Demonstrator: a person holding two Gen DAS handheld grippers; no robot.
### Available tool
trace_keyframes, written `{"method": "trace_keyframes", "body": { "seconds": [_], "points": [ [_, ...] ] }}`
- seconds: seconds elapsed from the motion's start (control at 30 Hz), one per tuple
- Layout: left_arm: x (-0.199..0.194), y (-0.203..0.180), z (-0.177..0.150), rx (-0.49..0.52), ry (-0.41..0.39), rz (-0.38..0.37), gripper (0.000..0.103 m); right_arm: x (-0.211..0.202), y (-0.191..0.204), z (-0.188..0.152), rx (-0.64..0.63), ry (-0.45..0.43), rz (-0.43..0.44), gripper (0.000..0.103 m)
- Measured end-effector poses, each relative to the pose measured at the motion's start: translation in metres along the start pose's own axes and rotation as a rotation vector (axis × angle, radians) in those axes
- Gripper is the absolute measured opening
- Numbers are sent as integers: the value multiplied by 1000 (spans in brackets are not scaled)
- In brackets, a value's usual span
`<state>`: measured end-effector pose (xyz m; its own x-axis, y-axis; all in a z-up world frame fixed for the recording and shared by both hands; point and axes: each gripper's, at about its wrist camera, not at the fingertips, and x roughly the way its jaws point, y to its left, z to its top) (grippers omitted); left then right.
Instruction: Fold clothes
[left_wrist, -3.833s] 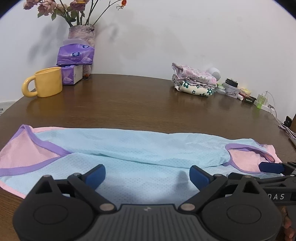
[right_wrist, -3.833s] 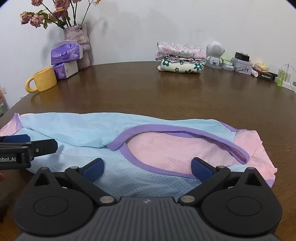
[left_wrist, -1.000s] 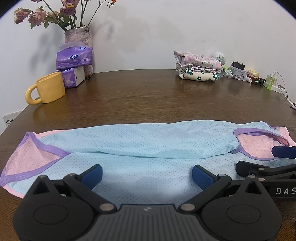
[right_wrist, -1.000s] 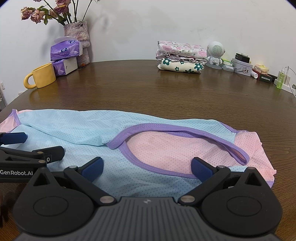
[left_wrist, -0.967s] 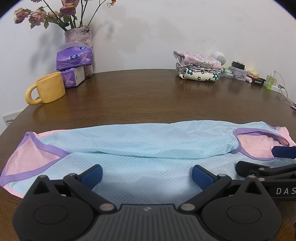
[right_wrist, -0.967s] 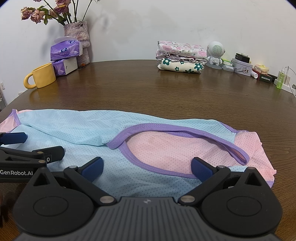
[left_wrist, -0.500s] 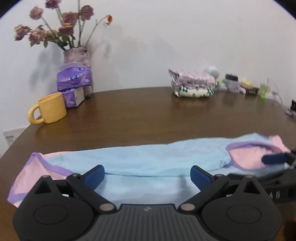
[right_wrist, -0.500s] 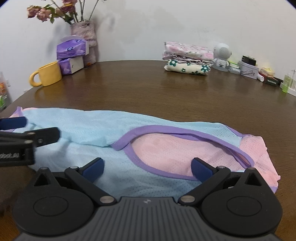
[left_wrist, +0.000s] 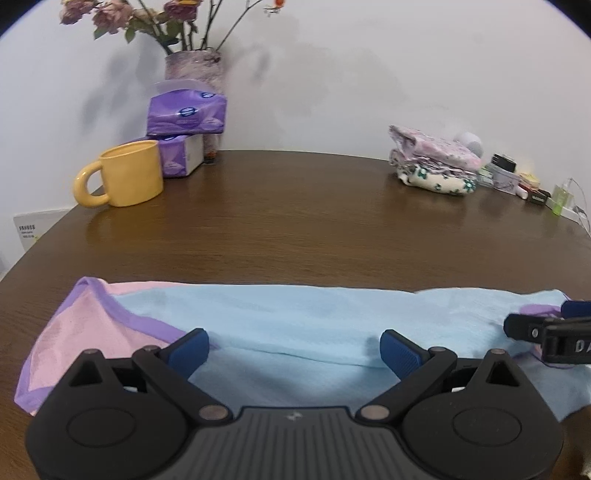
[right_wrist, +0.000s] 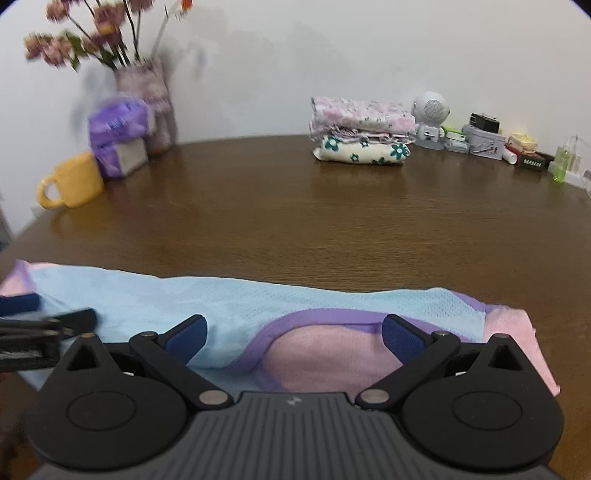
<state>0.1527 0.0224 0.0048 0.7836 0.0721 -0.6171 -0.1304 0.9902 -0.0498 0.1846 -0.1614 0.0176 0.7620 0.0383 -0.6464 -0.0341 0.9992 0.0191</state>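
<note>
We see the round dark wooden table (left_wrist: 295, 236) bearing the light-blue mesh garment with pink panels and purple trim (left_wrist: 295, 325) along its near edge, partly hidden behind our spread left gripper (left_wrist: 294, 347) and spread right gripper (right_wrist: 293, 338), the blurred yellow mug (right_wrist: 70, 182) beyond.

the near edge of the blue top (left_wrist: 295, 321) is hidden under the left gripper (left_wrist: 294, 350) body, behind its fingers. the right gripper (right_wrist: 293, 341) covers the pink part's near edge too. left of the right fingers, the flowers (right_wrist: 88, 37) and tissue packs (right_wrist: 116, 140) are blurry. the small things (right_wrist: 517, 147) far past the fingers are too tiny to tell.
</note>
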Motion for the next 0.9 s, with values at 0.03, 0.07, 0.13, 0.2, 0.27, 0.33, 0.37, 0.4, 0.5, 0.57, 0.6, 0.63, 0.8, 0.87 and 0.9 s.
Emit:
{"method": "trace_keyframes", "body": {
  "seconds": [0.03,0.07,0.13,0.2,0.27,0.33,0.37,0.4,0.5,0.57,0.6,0.63,0.8,0.87,0.9],
  "points": [
    [1,3,0,-4,4,4,98,4,1,0,-4,10,-11,103],
    [2,5,0,-6,10,8,97,8,0,0,-6,23,-16,103],
    [3,9,-1,-8,15,9,93,12,-5,-4,2,35,-11,103],
    [3,14,-2,-13,14,7,91,13,-12,-7,23,42,9,103],
    [4,18,-2,-19,12,5,90,13,-19,-8,46,39,29,103],
    [3,21,-3,-22,10,8,90,13,-25,-8,54,37,29,103],
    [3,21,-3,-19,9,15,90,13,-27,-8,58,36,32,103],
    [3,22,-4,-17,8,21,90,12,-29,-9,61,35,36,103],
    [2,23,-4,-21,4,19,90,11,-28,-9,56,27,52,103],
    [1,27,-4,-52,-1,8,90,10,-26,-9,52,18,72,103],
    [0,30,-4,-69,-4,6,90,10,-25,-9,50,14,82,103],
    [-1,33,-3,-80,-11,14,90,10,-24,-9,49,12,83,103],
    [2,46,2,-102,-13,69,84,10,-23,-9,49,9,71,103],
    [5,50,4,-102,-2,94,78,10,-22,-9,49,8,67,103],
    [5,49,4,-85,-5,107,77,10,-22,-9,49,7,64,103]
  ]
}}
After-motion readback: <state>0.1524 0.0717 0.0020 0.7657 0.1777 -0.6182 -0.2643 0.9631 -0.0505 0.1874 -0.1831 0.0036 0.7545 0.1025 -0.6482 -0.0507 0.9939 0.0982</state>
